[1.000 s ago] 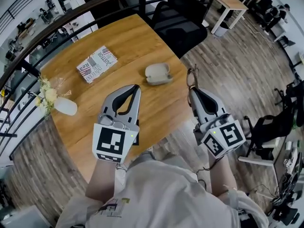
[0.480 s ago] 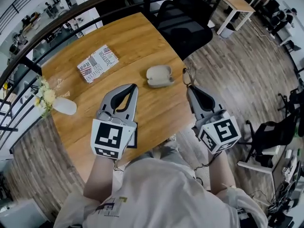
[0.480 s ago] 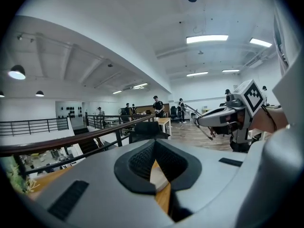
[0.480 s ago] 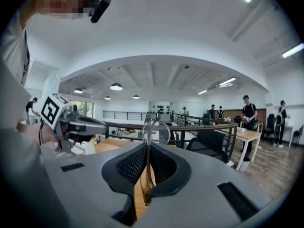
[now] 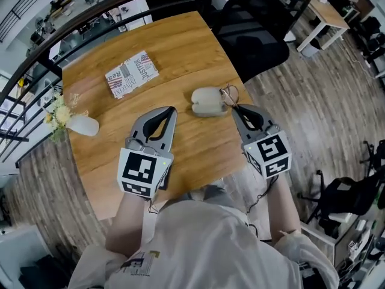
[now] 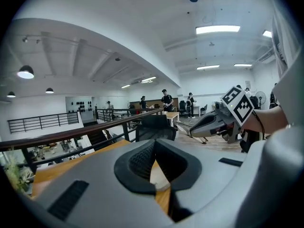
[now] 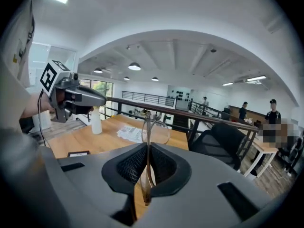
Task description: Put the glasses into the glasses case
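The left gripper [image 5: 170,111] and right gripper [image 5: 234,108] are smooth grey shells, their jaws lined with black ribbed pads [image 7: 133,167]. Each ends in 1 white cube [image 5: 143,172] printed with black square markers. A thin dark cable [image 5: 260,200] hangs below. The person wears a white printed T-shirt [image 5: 204,245].

The wooden table [image 5: 180,47] bears a glasses case [image 5: 206,101], a printed packet [image 5: 131,75] and a flower vase [image 5: 83,125].

Premises: open-plan office, apparently mezzanine lvl. Evidence: wooden table [image 5: 180,47] w/ black swivel chair [image 5: 252,29] beside a black railing [image 7: 214,119], lower area visible beyond it; further desk [image 5: 328,14] on wood-plank floor [image 5: 325,119]; ceiling strip lights [image 6: 217,29]; several persons [image 6: 166,99] standing among desks in bkgd.
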The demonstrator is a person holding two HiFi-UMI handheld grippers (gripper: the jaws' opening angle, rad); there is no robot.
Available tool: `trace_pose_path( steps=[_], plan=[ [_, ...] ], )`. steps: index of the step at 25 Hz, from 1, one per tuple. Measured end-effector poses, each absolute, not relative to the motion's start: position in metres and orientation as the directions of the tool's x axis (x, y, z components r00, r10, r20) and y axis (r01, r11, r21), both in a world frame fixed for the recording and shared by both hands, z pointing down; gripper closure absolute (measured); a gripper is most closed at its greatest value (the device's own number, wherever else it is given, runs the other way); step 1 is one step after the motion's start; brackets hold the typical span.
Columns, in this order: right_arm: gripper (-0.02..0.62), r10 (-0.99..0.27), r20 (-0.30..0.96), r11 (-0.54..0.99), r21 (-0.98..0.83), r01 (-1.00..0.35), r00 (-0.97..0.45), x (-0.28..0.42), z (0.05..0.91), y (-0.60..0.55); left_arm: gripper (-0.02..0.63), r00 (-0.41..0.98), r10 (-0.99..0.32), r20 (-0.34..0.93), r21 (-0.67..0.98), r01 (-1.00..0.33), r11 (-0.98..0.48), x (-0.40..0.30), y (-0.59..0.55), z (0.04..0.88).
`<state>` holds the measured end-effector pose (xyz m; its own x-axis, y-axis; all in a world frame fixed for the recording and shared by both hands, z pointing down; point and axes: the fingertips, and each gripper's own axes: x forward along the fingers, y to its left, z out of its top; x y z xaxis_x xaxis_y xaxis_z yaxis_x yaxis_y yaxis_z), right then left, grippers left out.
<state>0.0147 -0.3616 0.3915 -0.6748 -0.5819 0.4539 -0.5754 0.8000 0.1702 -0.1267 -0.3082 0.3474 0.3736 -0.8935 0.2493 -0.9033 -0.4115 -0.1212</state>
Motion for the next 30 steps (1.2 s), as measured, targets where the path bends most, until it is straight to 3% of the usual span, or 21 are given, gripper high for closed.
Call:
trace_pose_path(
  steps=[13,30],
  plan=[
    [0.557,-0.337,0.629,0.942,0.214,-0.260,-0.701,-0.005,0.493,-0.451,0.589,0.198,-0.898,0.393,-0.071,-0.967,-0.245,-0.123,-0.371,0.420],
    [0.557,-0.129,0.809,0.953,0.261,0.153,-0.573,-0.033,0.641,-0.478,0.589,0.198,-0.812,0.548,0.035,-0.976,-0.214,-0.117,-0.412,0.515]
  ],
)
